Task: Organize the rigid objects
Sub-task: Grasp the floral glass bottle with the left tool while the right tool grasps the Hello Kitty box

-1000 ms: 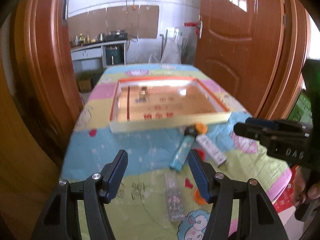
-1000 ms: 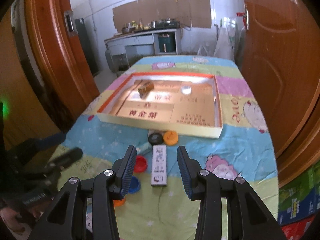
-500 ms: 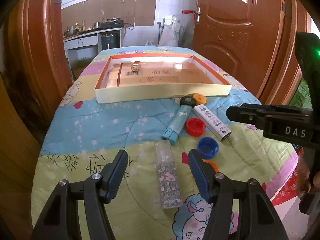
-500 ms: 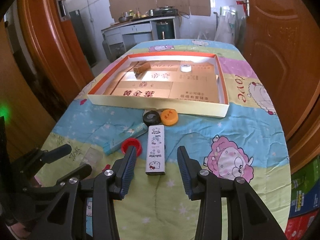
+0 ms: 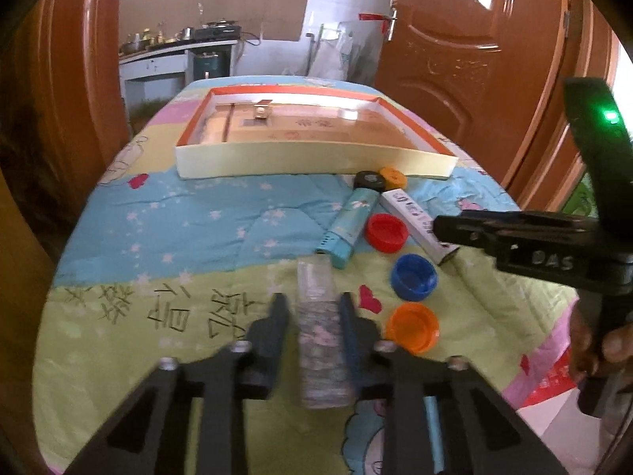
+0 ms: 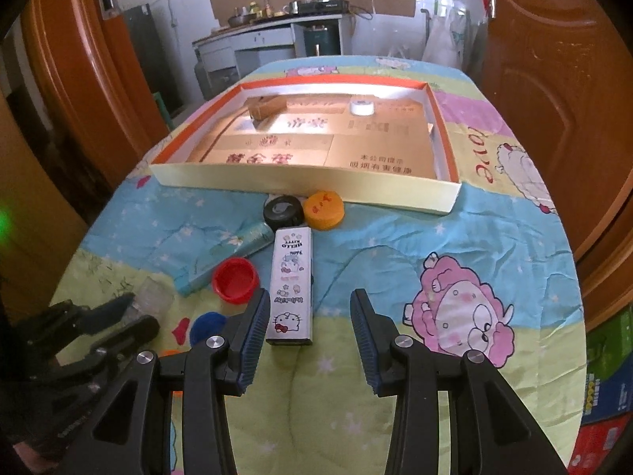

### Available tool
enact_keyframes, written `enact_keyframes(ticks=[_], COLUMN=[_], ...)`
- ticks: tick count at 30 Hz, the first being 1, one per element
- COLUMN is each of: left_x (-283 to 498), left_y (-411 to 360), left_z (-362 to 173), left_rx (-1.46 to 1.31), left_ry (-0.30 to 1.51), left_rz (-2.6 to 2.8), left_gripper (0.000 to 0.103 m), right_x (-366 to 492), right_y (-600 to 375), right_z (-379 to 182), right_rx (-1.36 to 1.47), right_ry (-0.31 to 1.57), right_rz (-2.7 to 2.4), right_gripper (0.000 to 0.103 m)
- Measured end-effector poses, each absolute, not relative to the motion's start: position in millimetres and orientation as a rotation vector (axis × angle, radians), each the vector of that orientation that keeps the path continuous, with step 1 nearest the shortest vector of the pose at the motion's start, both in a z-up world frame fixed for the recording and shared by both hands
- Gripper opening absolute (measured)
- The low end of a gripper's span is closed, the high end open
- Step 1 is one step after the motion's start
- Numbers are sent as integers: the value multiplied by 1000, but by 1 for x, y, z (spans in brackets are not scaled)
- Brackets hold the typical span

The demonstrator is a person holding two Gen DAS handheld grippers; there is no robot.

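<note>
**Left jaws close on the clear case while the right waits over the white box**

The clear plastic case lies lengthwise on the desk, nearest the person and well short of the shallow tray that seems meant to receive the loose items. The left gripper straddles it, jaws closing along its long sides; motion blur hides whether the pads already press on it. Lying end-on to the gripper, the case offers its narrow width, which suits a side pinch.

Beyond the case, toward the tray, lies the teal tube, and beside that the white cartoon box. The right gripper hovers over the box's near end, jaws partly open and holding nothing, aligned with its long axis, probably for the same kind of pinch.

Counted: three long items and five caps, namely the red cap, blue cap, orange cap, black cap and yellow-orange cap, the last two touching the tray's front wall. Inside the tray sit one small brown box and one white roll.
</note>
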State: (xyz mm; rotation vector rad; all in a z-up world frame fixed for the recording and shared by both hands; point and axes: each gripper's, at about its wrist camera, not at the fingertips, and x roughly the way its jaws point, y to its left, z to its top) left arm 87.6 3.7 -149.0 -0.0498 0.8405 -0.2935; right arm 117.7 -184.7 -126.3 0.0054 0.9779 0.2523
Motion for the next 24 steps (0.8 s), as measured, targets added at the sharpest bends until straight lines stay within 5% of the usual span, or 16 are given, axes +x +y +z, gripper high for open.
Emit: enact_keyframes(ticks=[12,15,24], left_x=[84,84,82], left_y=[8,9,12], left_z=[-149,-149,-146], left_rx=[-76,-81,-93], left_ry=[823,820,813], left_rz=[-309,-312,-316], left_gripper=[21,21,21], right_x=[131,133,125], right_y=[-153,-147,-140], right_z=[-142,-142,-142], right_rx=[-171,-192,-218], right_ry=[973,967,941], right_rz=[216,215,192], right_gripper=[43,27,26])
